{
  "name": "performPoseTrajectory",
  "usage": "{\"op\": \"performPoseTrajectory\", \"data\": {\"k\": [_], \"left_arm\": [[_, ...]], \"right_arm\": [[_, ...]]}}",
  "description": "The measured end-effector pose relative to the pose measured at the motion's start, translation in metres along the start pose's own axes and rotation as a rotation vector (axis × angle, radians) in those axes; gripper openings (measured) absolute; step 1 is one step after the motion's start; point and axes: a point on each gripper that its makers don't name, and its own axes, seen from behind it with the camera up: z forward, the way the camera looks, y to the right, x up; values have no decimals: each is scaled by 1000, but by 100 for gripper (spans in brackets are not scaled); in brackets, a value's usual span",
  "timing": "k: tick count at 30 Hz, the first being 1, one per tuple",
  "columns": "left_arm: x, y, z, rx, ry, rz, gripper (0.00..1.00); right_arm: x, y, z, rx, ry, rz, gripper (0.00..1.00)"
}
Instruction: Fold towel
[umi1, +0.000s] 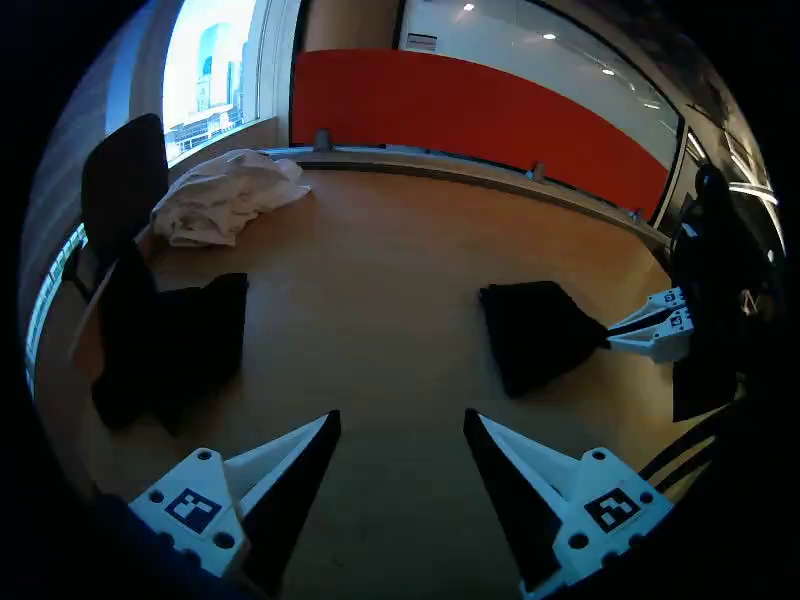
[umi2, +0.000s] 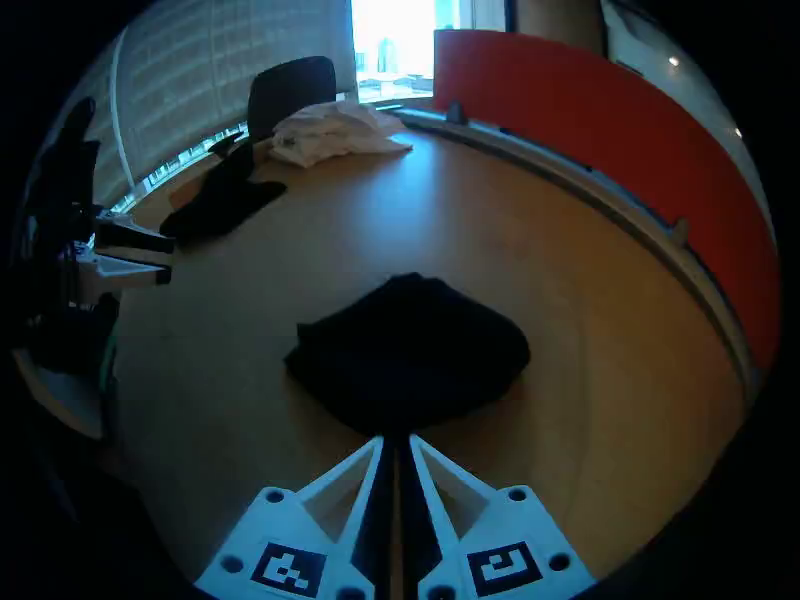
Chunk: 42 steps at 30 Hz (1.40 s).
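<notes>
**Pinching the black towel's edge, with the other gripper wide open**

Lying on the wooden table (umi1: 400, 260), well apart from the red partition (umi1: 470, 110) that runs along the table's far edge, the black towel (umi2: 410, 350) is a rumpled, roughly oval heap. The right gripper (umi2: 395, 440) is closed almost completely. Its two white fingers (umi2: 330, 500) leave only a thin dark slit between them, and their tips meet the towel's edge on the side away from the partition. In the left gripper view the towel narrows to a point that runs straight in between those fingers, so the cloth appears clamped there.

The left gripper (umi1: 401, 414) hangs over bare wood, farther from the partition than the towel is. Its jaws are spread wide, with nothing between them. In the right gripper view it shows off at the table's side, apart from the towel, with a person's dark sleeve behind it.

A crumpled white cloth heap (umi1: 225, 195) lies close to the partition's window end. A second black cloth (umi2: 225, 200) lies farther from the partition than that heap, draped at the table's rim. A dark chair (umi2: 290, 90) stands just beside it.
</notes>
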Motion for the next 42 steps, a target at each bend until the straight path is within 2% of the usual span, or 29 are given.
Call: {"op": "performPoseTrajectory", "data": {"k": [11,18,23,42], "left_arm": [[5,-3,-4,-1,12,0,91],[10,-4,-7,0,21,6,91],[12,-3,-8,-3,27,6,91],[20,2,-7,-16,36,10,91]], "right_arm": [[75,18,-32,-21,122,-57,9],[108,25,-52,-36,167,-97,9],[129,31,-68,-48,204,-100,9],[146,53,-99,-90,251,-78,9]]}}
